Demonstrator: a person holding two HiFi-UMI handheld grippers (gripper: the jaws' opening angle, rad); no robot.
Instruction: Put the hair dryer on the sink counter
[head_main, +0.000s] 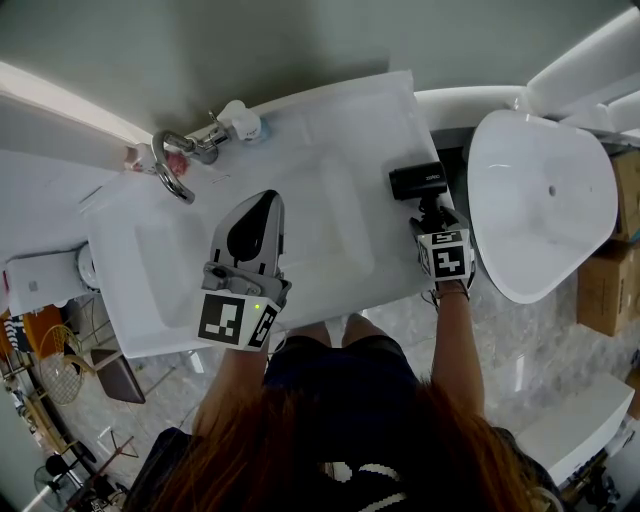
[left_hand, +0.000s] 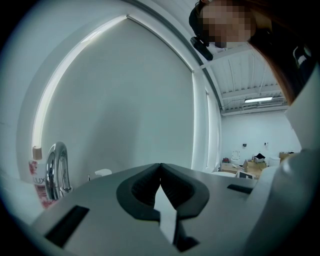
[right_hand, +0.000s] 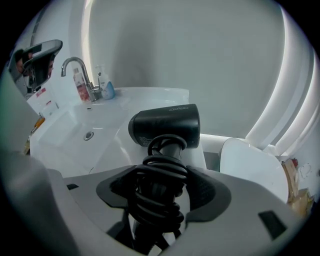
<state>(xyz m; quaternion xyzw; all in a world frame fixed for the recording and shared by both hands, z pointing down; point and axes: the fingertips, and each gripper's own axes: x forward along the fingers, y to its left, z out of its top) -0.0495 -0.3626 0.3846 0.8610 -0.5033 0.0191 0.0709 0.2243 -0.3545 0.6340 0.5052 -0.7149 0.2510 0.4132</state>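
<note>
The black plastic hair dryer has a black coiled cord wound round its handle. The glossy white sink counter carries a shiny chrome tap. The grey left gripper and grey right gripper bear black-and-white square markers.

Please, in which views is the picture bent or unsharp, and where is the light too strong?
Left gripper view: strong fisheye bend, dark border, left tongs close and soft. Right gripper view: same bend, hair dryer sharp, bright light strip at right. Head view: nearly straight, even light, white sink counter slightly washed out.
</note>
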